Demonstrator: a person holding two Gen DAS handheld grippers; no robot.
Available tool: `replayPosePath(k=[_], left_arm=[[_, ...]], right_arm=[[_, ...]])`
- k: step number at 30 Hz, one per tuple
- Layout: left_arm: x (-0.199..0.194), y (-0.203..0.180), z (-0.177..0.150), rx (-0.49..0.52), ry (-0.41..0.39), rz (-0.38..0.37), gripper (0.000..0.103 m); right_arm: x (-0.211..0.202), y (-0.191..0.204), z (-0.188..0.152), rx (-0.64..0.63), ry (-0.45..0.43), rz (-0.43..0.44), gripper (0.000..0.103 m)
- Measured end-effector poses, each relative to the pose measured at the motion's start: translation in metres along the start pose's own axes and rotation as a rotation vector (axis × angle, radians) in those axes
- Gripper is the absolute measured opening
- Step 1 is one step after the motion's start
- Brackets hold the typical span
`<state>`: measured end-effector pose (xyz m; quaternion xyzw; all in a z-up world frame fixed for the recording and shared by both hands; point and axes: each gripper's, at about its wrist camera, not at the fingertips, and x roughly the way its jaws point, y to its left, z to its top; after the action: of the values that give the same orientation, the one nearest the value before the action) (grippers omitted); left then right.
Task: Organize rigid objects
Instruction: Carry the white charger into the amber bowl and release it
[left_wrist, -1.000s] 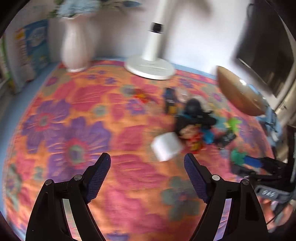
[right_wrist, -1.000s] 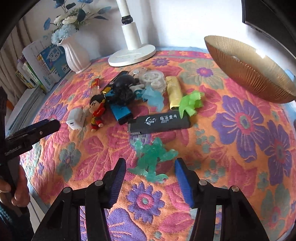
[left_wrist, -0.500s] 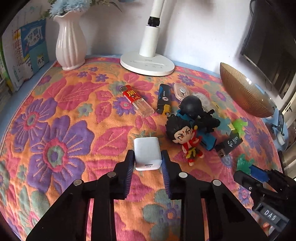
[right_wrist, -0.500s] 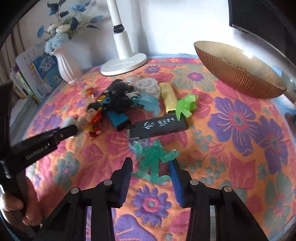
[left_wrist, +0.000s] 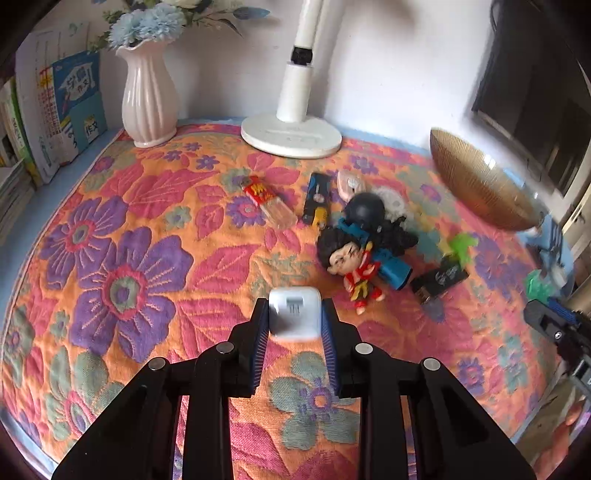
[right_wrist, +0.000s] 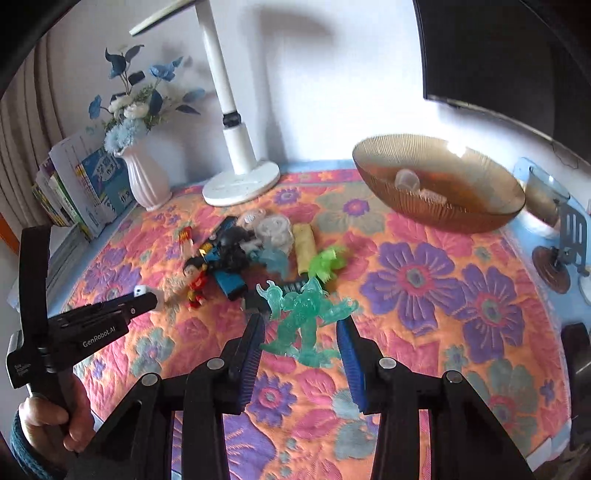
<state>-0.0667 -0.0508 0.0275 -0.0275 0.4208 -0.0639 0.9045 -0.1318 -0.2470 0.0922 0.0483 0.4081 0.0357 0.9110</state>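
Your white charger block (left_wrist: 294, 313) sits clamped between the pads of your left tongs (left_wrist: 294, 325), raised just off the flowered cloth (left_wrist: 122, 258) on the counter – those tongs have just eased a little wider after closing, yet the pads press its sides. Your right tongs (right_wrist: 301, 345) grip the translucent green figure (right_wrist: 304, 317), lifted above the cloth near the toy pile. "GenRobot.AI" reads along the left tool's side in the right view. The amber bowl (right_wrist: 439, 214) stands well apart – behind, to the right.
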Motion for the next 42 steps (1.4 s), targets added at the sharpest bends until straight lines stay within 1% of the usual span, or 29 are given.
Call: replayPosePath(k=[1,2,3,4,5,6,8,9,11,12,16,18,20,21,23,25,28,31,32,35,37,38,39,40,42], left_arm=[[0.004,0.000,-0.002,0.001,0.001,0.027,0.041],[0.009,0.002,-0.004,0.001,0.003,0.038,0.041],[0.016,0.004,-0.005,-0.009,0.019,0.029,0.037],[0.014,0.005,-0.005,-0.011,0.010,0.033,0.036],[0.010,0.006,-0.003,-0.016,0.000,0.024,0.034],[0.009,0.006,-0.002,-0.018,0.003,0.010,0.030],[0.006,0.006,-0.005,-0.009,0.016,0.016,0.030],[0.004,0.006,-0.007,-0.004,0.018,0.016,0.031],[0.002,0.006,-0.013,-0.002,0.031,0.012,0.039],[0.001,0.007,-0.016,-0.001,0.034,0.013,0.041],[-0.005,0.006,-0.023,0.016,0.029,0.021,0.042],[-0.008,0.009,-0.026,0.001,0.022,0.004,0.042],[-0.008,0.012,-0.026,-0.018,0.012,-0.008,0.038],[-0.008,0.013,-0.026,-0.025,0.008,-0.016,0.028],[-0.008,0.011,-0.025,-0.023,-0.003,-0.012,0.028],[-0.010,0.006,-0.022,-0.010,-0.024,-0.014,0.026],[-0.026,-0.010,-0.008,0.021,-0.084,-0.037,0.024],[-0.041,-0.035,0.017,0.084,-0.155,-0.060,0.024],[-0.047,-0.048,0.030,0.115,-0.186,-0.075,0.024],[-0.054,-0.074,0.059,0.149,-0.224,-0.145,0.024],[-0.055,-0.098,0.083,0.187,-0.253,-0.189,0.024],[-0.056,-0.109,0.092,0.208,-0.260,-0.205,0.024],[-0.055,-0.127,0.105,0.241,-0.274,-0.231,0.024],[-0.054,-0.136,0.110,0.258,-0.280,-0.245,0.024],[-0.044,-0.169,0.125,0.304,-0.272,-0.298,0.024]], right_arm=[[0.003,-0.002,-0.002,0.004,0.019,0.004,0.040],[0.007,-0.005,-0.005,0.012,0.038,0.011,0.040],[0.011,-0.009,-0.009,0.018,0.059,0.020,0.040],[0.014,-0.010,-0.011,0.021,0.073,0.023,0.040],[0.015,-0.012,-0.013,0.022,0.080,0.021,0.040],[0.016,-0.014,-0.015,0.021,0.082,0.017,0.040],[0.016,-0.017,-0.016,0.027,0.081,0.016,0.040],[0.015,-0.019,-0.016,0.029,0.080,0.017,0.040],[0.016,-0.023,-0.016,0.030,0.080,0.014,0.040],[0.017,-0.025,-0.016,0.029,0.085,0.014,0.040],[0.026,-0.026,-0.020,0.020,0.115,0.021,0.040],[0.029,-0.025,-0.024,0.014,0.126,0.022,0.040],[0.033,-0.025,-0.026,0.013,0.141,0.025,0.040],[0.035,-0.025,-0.027,0.013,0.145,0.026,0.040],[0.036,-0.024,-0.027,0.008,0.143,0.027,0.040],[0.031,-0.023,-0.026,-0.006,0.119,0.026,0.040],[0.016,-0.025,-0.016,-0.023,0.059,0.024,0.040],[-0.004,-0.039,0.006,-0.011,-0.017,0.012,0.040],[-0.012,-0.046,0.016,-0.003,-0.047,0.000,0.040],[-0.033,-0.071,0.047,0.030,-0.124,-0.039,0.040],[-0.045,-0.089,0.066,0.058,-0.167,-0.066,0.040],[-0.049,-0.100,0.077,0.080,-0.182,-0.081,0.040],[-0.051,-0.109,0.087,0.102,-0.186,-0.098,0.040],[-0.050,-0.121,0.097,0.134,-0.184,-0.127,0.040],[-0.047,-0.136,0.109,0.177,-0.166,-0.162,0.040]])
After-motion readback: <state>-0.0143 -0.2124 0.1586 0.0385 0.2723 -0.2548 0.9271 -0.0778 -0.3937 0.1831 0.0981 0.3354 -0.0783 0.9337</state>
